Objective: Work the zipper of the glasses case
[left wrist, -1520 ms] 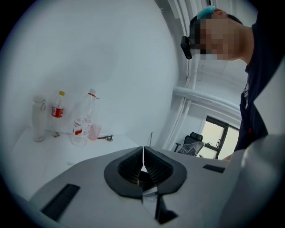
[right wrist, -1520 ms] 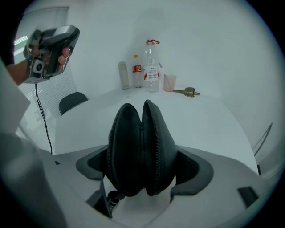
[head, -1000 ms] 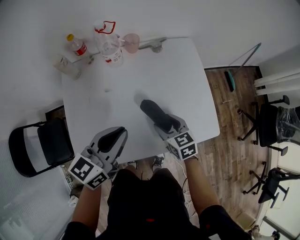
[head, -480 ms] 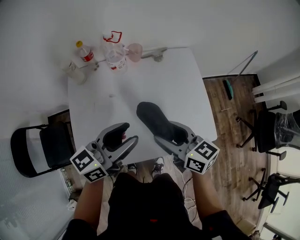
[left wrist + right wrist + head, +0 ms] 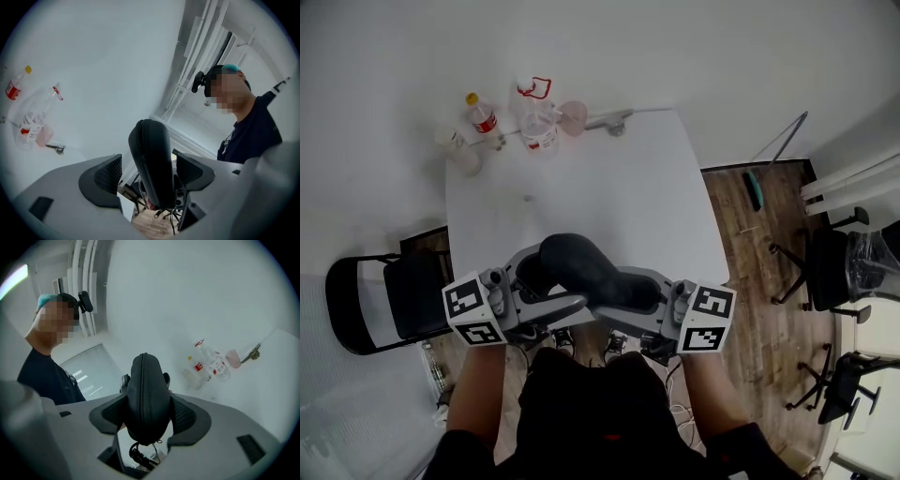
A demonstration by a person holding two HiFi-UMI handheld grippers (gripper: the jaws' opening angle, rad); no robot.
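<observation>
The black zippered glasses case (image 5: pixel 581 270) hangs in the air over the near edge of the white table (image 5: pixel 619 178). My right gripper (image 5: pixel 630 295) is shut on one end of it; in the right gripper view both pads press the case (image 5: pixel 146 399) with its zipper line facing the camera. My left gripper (image 5: pixel 548 279) comes in from the left, and its jaws are opening. The case's other end (image 5: pixel 152 168) stands between them with a gap to each pad (image 5: pixel 105 180). A small zipper pull dangles under the case in the left gripper view.
At the table's far left corner stand a red-labelled bottle (image 5: pixel 483 117), a clear jug (image 5: pixel 539 127), a pink cup (image 5: pixel 574 114) and a clear tumbler (image 5: pixel 461 150). A black folding chair (image 5: pixel 384 295) stands left of the table, office chairs (image 5: pixel 844 253) on the wood floor at right.
The right gripper has lifted the case off the table and swung it toward the person and the left gripper. The left gripper's jaws have gone from shut to wide, around the case's end.
</observation>
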